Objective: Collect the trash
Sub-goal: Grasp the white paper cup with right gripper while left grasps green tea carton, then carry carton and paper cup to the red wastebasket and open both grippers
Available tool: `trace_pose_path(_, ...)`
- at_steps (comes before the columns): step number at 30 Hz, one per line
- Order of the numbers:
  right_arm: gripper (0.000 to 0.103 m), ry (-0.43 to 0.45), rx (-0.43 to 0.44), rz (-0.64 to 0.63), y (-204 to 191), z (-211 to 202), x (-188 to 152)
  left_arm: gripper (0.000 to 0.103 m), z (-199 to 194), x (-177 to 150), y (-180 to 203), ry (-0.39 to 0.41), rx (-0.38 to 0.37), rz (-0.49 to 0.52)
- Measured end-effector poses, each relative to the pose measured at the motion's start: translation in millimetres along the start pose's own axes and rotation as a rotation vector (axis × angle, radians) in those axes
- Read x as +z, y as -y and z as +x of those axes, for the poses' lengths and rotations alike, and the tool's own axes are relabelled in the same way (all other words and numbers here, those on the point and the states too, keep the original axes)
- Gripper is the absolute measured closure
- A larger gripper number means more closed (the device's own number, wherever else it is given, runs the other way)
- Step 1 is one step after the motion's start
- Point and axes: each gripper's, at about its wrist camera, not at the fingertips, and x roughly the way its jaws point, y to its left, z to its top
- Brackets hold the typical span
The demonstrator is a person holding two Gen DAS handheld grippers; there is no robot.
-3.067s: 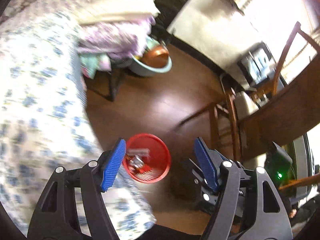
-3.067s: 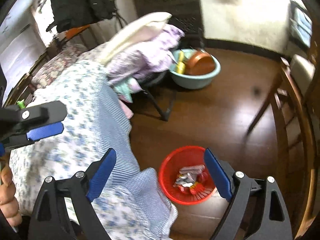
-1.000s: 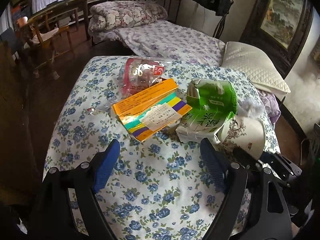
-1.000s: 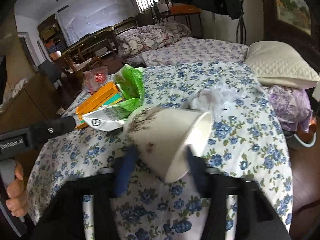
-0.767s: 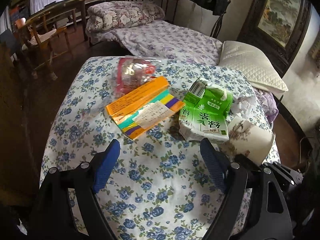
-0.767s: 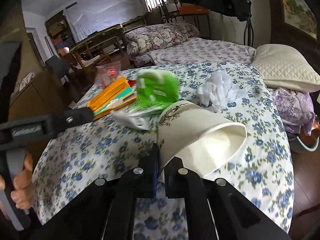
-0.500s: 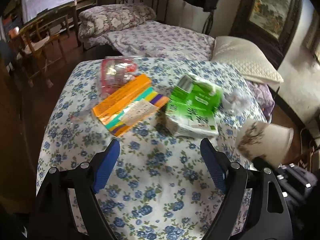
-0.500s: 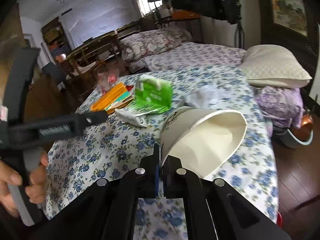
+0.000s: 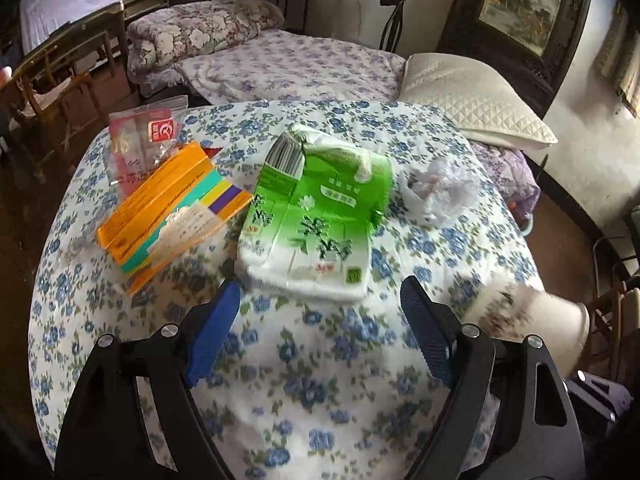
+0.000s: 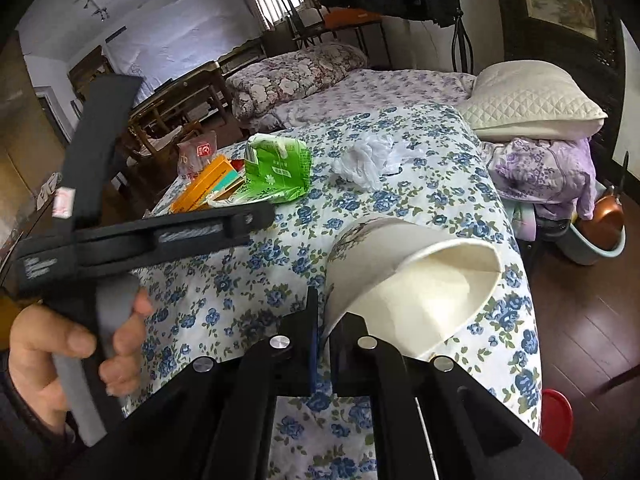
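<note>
Risk note: paper cup pinched by one wall only; green pack not yet gripped.

We see the right tool clamped on a single wall of the paper cup, mouth tilted sideways above the near right of the flowered bed cover; its jaws are easing apart slightly, so the thin wall may slip or crumple before the red bin on the floor. The left tool stands wide apart, empty, just short of the green tissue pack; soft film may slide away.
</note>
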Motion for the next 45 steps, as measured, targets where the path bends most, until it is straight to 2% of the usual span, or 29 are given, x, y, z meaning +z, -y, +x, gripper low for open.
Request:
trace_pose_path(1,0.085,0.002,0.001,0.003,0.8,-0.2,0.7,0.023,3.1,2.0,-0.1,-0.002,0.004,-0.007)
trace_pose_path(2,0.065,0.005,0.0,0.009,2.1,-0.7,0.9,0.023,6.8,4.3,-1.1,-0.006,0.008,-0.019)
trace_pose_path(3,0.057,0.015,-0.003,0.018,4.3,-2.3,0.9,0.023,10.9,6.6,-2.4,-0.009,0.016,-0.034)
trace_pose_path(8,0.055,0.024,0.007,0.041,8.3,-3.6,2.7,0.027,23.1,12.2,-6.1,-0.012,0.019,-0.054)
trace_pose_path(9,0.055,0.031,0.0,0.053,10.4,-3.3,2.5,0.038,23.9,12.8,-6.1,-0.011,0.009,-0.053)
trace_pose_path(10,0.055,0.032,0.001,0.06,10.8,-2.3,2.8,0.046,23.9,13.1,-5.2,-0.016,-0.001,-0.047)
trace_pose_path(14,0.055,0.033,0.015,0.079,13.3,0.5,3.1,0.046,12.0,9.1,-0.3,0.019,0.0,-0.003)
trace_pose_path(16,0.057,0.038,0.015,0.072,11.9,1.4,3.3,0.047,2.5,7.1,2.5,0.044,-0.001,0.028)
trace_pose_path(17,0.062,0.036,0.017,0.07,11.5,2.1,3.2,0.047,-2.6,5.8,2.5,0.052,-0.005,0.036)
trace_pose_path(18,0.069,0.031,0.019,0.068,11.4,2.4,3.3,0.047,-6.0,4.8,2.4,0.055,-0.008,0.04)
trace_pose_path(19,0.088,0.025,0.019,0.064,10.5,3.1,3.4,0.047,-10.2,3.0,1.2,0.056,-0.007,0.042)
trace_pose_path(20,0.098,0.033,0.01,0.062,9.7,1.8,3.6,0.047,-13.8,1.5,-0.7,0.058,-0.008,0.041)
trace_pose_path(21,0.1,0.047,-0.002,0.055,8.7,-0.6,4.1,0.047,-18.1,-0.4,-3.3,0.062,-0.014,0.036)
trace_pose_path(29,0.1,0.084,0.014,0.03,4.5,-13.4,7.6,0.047,-44.4,-6.2,-8.5,0.098,-0.037,0.011)
trace_pose_path(32,0.1,0.126,-0.026,0.039,5.9,-29.4,8.4,0.047,-53.1,-6.1,0.8,0.112,-0.062,0.006)
trace_pose_path(34,0.1,0.163,-0.074,0.068,12.5,-44.9,7.4,0.047,-60.0,-5.7,14.7,0.128,-0.095,0.013)
trace_pose_path(37,0.1,0.187,-0.09,0.103,26.2,-63.4,-2.1,0.047,-66.2,-8.9,37.2,0.138,-0.132,0.055)
trace_pose_path(45,0.1,0.23,-0.173,0.227,84.7,-119.1,-40.4,0.047,-67.8,-26.3,107.6,0.105,-0.244,0.184)
